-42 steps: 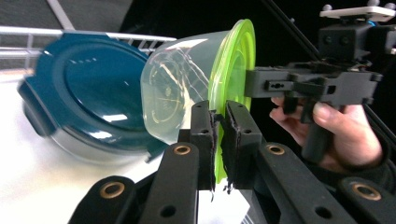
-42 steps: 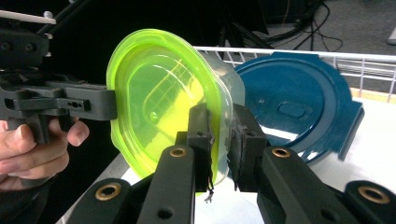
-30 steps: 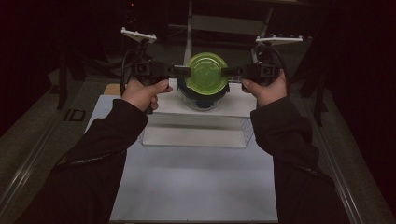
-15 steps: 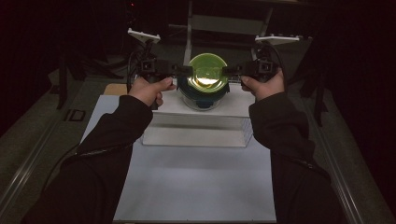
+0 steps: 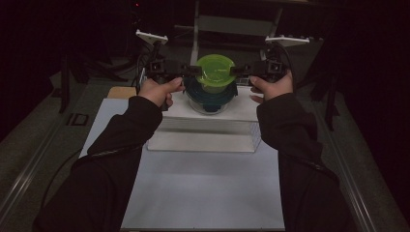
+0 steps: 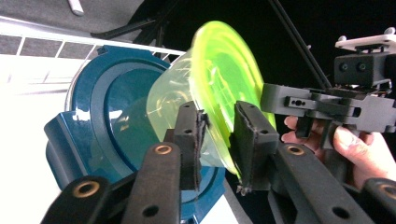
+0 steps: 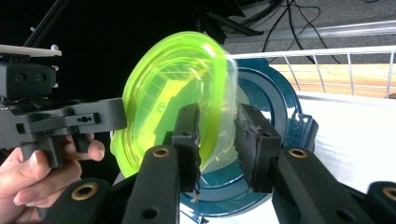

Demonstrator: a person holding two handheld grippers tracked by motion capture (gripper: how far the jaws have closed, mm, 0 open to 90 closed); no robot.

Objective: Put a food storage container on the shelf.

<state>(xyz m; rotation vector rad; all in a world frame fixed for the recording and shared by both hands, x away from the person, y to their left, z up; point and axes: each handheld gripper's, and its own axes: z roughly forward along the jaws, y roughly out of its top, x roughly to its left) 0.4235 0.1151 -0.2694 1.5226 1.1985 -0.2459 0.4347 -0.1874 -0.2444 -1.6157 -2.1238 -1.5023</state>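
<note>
1. The left gripper (image 6: pixel 217 149) has its jaws astride the left rim of the green lid (image 6: pixel 229 79); they have just been opening, and in the left gripper view a slim gap shows between the pads and the rim, so the clamp looks loosened.
2. The right gripper (image 7: pixel 217 144) is the same on the other side: its jaws have just been opening with the right rim of the green lid (image 7: pixel 173 93) between them, and the right-hand pad stands off the clear tub (image 7: pixel 224 135) under the lid.
3. From above, the left gripper (image 5: pixel 191 71) and the right gripper (image 5: pixel 238 71) point at each other, level, with the green lid (image 5: pixel 215 70) between their tips.
4. The lid sits on its clear tub, and that rests on or just over the blue tub (image 5: pixel 210 96); I cannot tell whether it is fully down.
5. The blue tub (image 6: pixel 100 116) stands at the far middle of a white block (image 5: pixel 203 123), with a wire rack (image 7: pixel 327 60) behind it.
6. The left hand (image 5: pixel 157 92) and right hand (image 5: pixel 273 87) grip the handles on either side of the stack.
7. The block lies on a white sheet (image 5: pixel 203 188) that runs toward the near edge, between the person's dark sleeves (image 5: pixel 121 145).
</note>
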